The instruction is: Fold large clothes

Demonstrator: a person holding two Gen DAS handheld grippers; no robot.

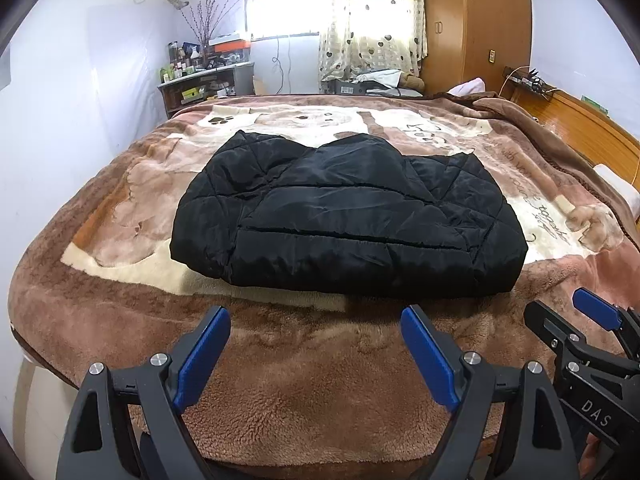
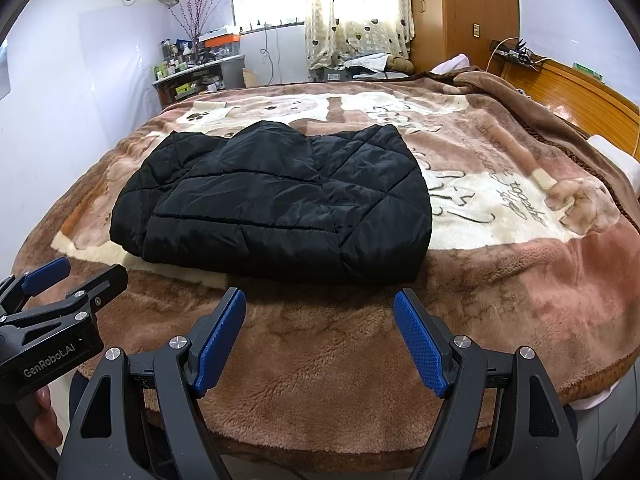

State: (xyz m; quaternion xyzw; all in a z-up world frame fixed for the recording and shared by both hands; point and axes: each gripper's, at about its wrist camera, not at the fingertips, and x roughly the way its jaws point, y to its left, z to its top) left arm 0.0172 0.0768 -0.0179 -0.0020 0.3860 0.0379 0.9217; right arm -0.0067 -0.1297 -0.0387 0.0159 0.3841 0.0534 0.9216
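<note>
Beyond the jaws, a blanket-covered bed [image 1: 120, 320] fills the room; bright window [image 1: 282, 14], heart-print curtain [image 1: 370, 16], wooden wardrobe [image 1: 476, 24] behind.

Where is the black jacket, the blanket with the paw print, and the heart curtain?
black jacket [image 1: 344, 216]: left wrist view, middle of its quilted top.
blanket [image 1: 304, 392]: left wrist view, bare brown fleece near the grippers.
heart curtain [image 2: 356, 12]: right wrist view, middle of the cloth.

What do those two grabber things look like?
Both look alike: black plastic frames with triangle-shaped cut-outs and round silver bolts. Each left gripper and right gripper has two fingers faced with bumpy bright blue pads. White lettering marks their sides: "GenRobot.AI" on the left one, "DAS" on the right.
</note>
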